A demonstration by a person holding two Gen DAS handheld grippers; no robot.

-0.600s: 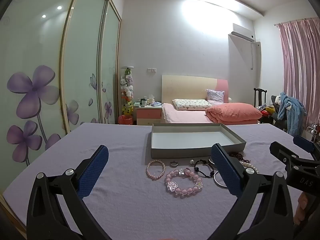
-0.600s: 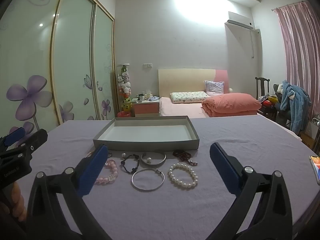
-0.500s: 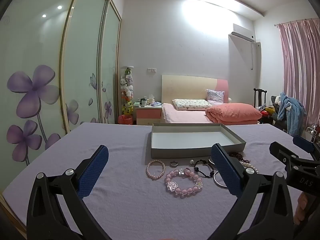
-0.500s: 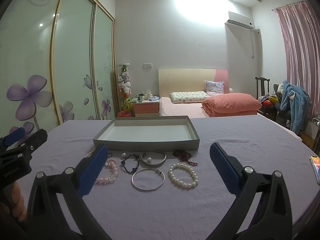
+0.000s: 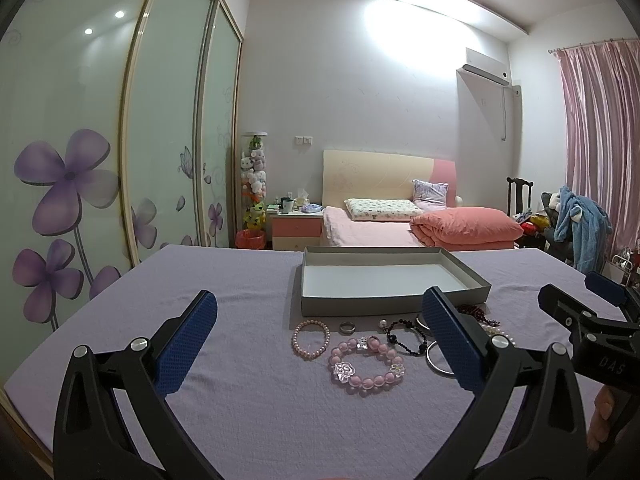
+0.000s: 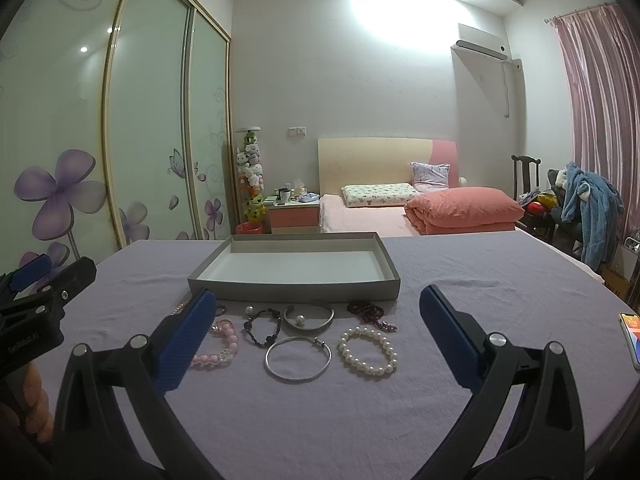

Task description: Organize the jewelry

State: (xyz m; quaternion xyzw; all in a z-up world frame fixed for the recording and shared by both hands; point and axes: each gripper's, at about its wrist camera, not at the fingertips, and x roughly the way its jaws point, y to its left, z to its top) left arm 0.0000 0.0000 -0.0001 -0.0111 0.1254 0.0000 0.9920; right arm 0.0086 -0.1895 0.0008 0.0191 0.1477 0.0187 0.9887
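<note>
Both tongs, left gripper (image 5: pixel 320 344) and right gripper (image 6: pixel 316 340), stand fully open and hold nothing. The jewelry lies on the purple cloth (image 6: pixel 480 280) just before the empty grey tray (image 6: pixel 294 286), which sits at twelve o'clock. Take one piece at a time: the silver bangle (image 6: pixel 298 358) lies dead ahead of your right gripper, the white pearl bracelet (image 6: pixel 368 350) at one o'clock; pinch a rim, not the middle.
</note>
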